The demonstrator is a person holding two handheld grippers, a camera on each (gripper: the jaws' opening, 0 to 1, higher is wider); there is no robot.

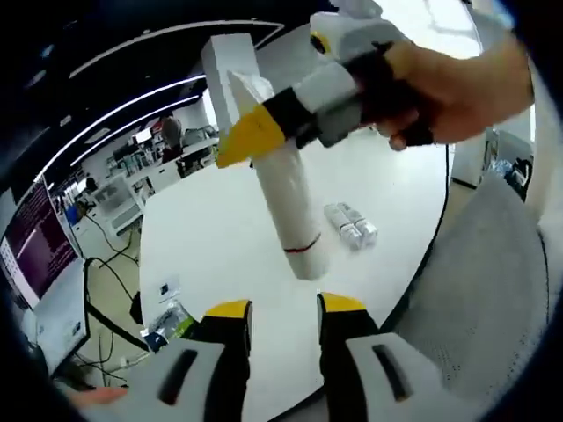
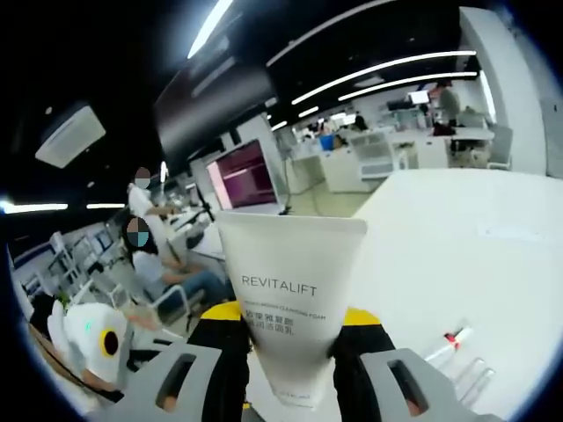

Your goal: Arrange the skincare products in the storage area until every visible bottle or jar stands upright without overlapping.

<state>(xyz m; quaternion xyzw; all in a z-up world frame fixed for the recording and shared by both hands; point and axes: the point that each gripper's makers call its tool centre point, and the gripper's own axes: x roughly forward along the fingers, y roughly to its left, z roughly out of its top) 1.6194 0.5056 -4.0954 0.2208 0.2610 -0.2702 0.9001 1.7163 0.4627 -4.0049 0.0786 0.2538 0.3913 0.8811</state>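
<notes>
Right gripper view: the right gripper [image 2: 286,338] squeezes a white plastic squeeze tube [image 2: 290,299] marked REVITALIFT, held up above the round white table [image 2: 475,246]. The left gripper [image 1: 286,316] hangs open below. Lower the tube slowly, cap end down, so it stands straight.

white revitalift tube [image 2: 293,299], flat crimped end up, lifted off the table, small clear vials [image 1: 350,225] lying flat
</notes>
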